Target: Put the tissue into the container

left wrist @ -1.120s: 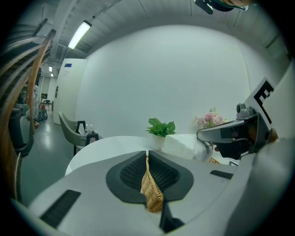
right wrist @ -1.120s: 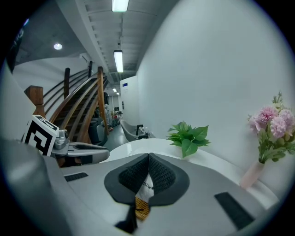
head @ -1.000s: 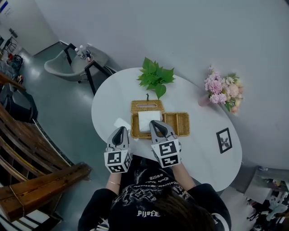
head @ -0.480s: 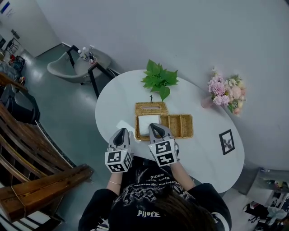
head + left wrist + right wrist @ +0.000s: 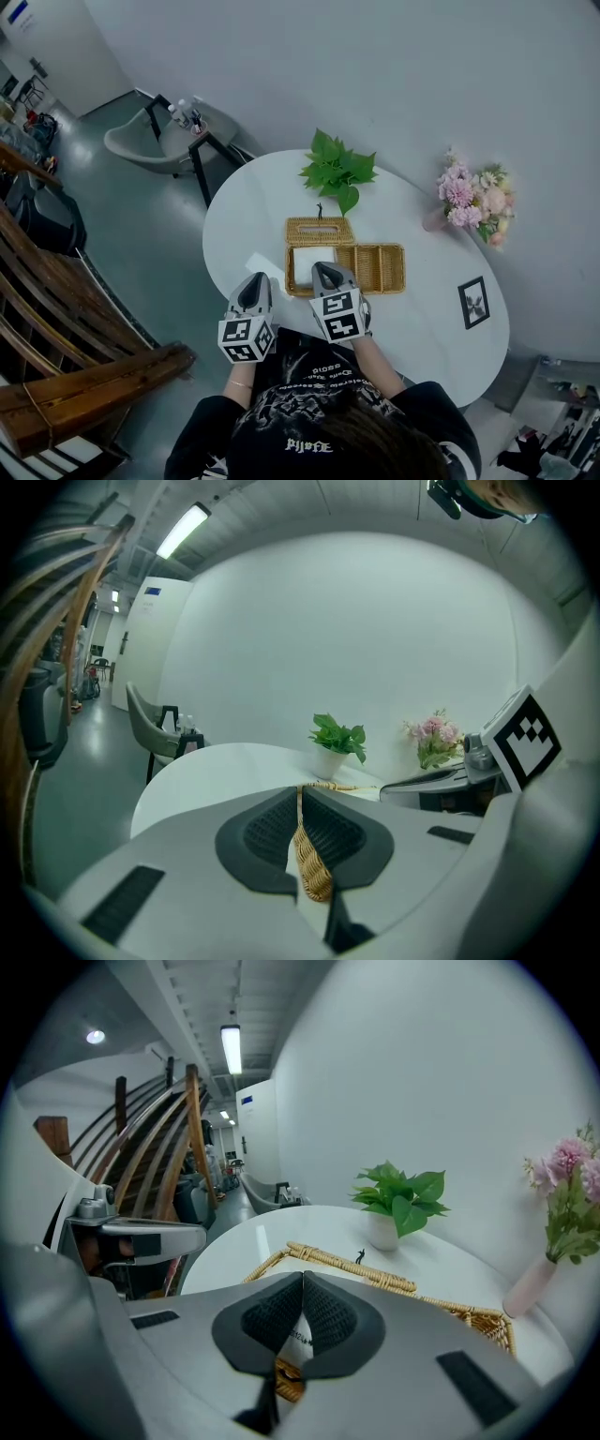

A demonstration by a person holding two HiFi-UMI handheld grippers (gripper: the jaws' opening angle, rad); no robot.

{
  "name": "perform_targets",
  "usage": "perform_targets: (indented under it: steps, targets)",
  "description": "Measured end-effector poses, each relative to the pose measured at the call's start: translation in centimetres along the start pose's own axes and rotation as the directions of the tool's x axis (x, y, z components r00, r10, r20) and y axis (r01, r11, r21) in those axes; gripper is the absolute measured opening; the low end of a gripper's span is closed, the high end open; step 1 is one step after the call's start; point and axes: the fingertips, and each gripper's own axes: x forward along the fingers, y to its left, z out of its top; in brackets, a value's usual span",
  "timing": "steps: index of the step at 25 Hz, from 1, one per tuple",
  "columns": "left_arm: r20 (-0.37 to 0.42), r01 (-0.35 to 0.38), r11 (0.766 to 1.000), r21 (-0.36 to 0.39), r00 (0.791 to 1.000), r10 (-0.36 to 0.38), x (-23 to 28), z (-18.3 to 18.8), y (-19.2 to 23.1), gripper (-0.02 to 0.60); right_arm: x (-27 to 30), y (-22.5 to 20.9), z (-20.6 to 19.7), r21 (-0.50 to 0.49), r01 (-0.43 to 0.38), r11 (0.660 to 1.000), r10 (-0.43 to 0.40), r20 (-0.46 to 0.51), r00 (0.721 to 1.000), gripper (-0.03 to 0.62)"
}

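Tissue (image 5: 310,262) lies flat in left compartment of wicker basket (image 5: 394,247) on white table (image 5: 253,206). Right gripper (image 5: 322,270) hovers at basket's near rim, jaws together, nothing clamped; tissue and wicker show through slit behind pads (image 5: 323,1321). Left gripper (image 5: 255,278) just left of basket, jaws together, empty, basket edge visible through slit. Plant (image 5: 337,170) behind basket; flowers (image 5: 473,197) at far right.

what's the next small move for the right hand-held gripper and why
Probably open the right hand-held gripper and ease it down over the near edge of the tissue pack. Its jaws are together and hold nothing, while the pack lies in the wicker tray right by its tips.
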Motion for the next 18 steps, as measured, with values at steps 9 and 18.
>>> perform_targets:
  steps: [9, 18]
  targets:
    - [-0.015, 0.004, 0.999, 0.049, 1.000, -0.003, 0.3, -0.4, -0.3, 0.034, 1.2, -0.1, -1.0, 0.019, -0.013, 1.000, 0.014, -0.058, 0.998, 0.025]
    - [-0.030, 0.027, 0.997, 0.067, 0.999, -0.025, 0.9, -0.6, -0.5, 0.034, 2.1, -0.3, -1.5, 0.047, -0.012, 0.999, 0.017, -0.109, 0.994, 0.025]
